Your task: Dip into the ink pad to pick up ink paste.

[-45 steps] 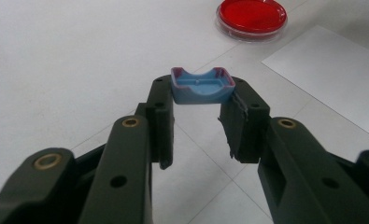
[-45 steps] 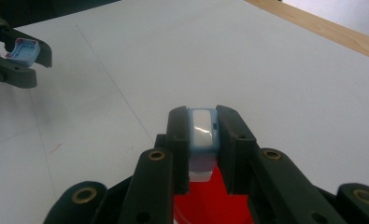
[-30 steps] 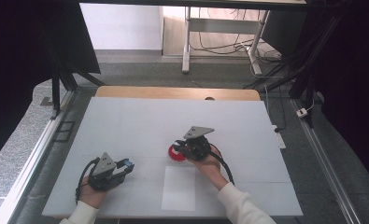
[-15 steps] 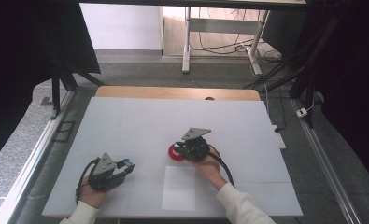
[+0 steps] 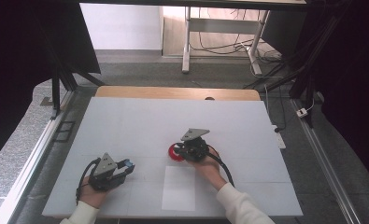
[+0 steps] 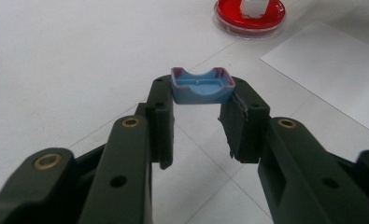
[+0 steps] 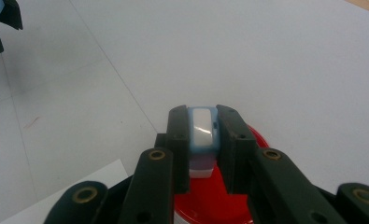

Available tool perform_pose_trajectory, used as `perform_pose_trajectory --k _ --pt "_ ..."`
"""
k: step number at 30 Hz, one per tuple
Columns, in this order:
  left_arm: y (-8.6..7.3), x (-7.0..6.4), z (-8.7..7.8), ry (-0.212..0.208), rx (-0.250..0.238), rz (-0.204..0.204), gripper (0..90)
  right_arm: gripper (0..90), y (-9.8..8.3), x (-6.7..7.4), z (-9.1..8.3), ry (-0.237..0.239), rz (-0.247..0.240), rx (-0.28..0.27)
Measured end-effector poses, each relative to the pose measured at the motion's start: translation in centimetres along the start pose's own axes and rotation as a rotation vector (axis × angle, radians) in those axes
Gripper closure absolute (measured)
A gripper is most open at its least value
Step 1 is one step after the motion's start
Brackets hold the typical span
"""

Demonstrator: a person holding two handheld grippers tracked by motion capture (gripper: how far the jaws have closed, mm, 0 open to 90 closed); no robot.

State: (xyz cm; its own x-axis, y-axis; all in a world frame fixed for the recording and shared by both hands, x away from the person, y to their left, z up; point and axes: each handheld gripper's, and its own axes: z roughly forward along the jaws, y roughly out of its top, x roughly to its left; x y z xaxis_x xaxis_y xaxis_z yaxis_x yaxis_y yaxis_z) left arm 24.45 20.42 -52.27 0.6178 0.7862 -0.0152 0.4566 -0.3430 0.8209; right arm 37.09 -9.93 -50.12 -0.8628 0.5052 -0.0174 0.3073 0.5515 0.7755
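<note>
Left gripper (image 6: 198, 109) squeezing small blue plastic tray piece (image 6: 202, 85) at its tips. Right gripper (image 7: 204, 140) pinching pale blue-and-white block (image 7: 202, 133) over round red dish (image 6: 250, 14), at two o'clock from left gripper.

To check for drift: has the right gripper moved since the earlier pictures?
No. In the high view the right gripper keeps its place over the red dish, just beyond the white paper sheet.

Blue cap (image 6: 201, 86) matt plastic; red dish (image 6: 250, 14) glossy plastic; table (image 5: 140, 121) matt, smooth; paper sheet (image 5: 180, 189) matt.
</note>
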Motion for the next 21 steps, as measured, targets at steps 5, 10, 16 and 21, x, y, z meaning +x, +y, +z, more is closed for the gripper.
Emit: perform_pose_trajectory --k 5,10,16,21 --pt "-0.01 0.01 0.0 0.0 0.0 -0.001 65.0 75.6 -0.02 0.04 0.04 -0.001 0.0 -0.002" --pt "0.01 -0.04 0.01 0.001 0.002 0.002 65.1 75.6 -0.04 -0.01 0.02 0.001 -0.001 0.002" --pt "-0.01 -0.05 0.03 0.002 0.003 0.001 65.0 75.6 -0.05 0.07 0.04 -0.002 -0.003 0.001" --pt "-0.02 0.02 0.01 0.001 0.0 -0.002 65.0 75.4 -0.03 0.04 -0.03 -0.004 -0.003 -0.002"
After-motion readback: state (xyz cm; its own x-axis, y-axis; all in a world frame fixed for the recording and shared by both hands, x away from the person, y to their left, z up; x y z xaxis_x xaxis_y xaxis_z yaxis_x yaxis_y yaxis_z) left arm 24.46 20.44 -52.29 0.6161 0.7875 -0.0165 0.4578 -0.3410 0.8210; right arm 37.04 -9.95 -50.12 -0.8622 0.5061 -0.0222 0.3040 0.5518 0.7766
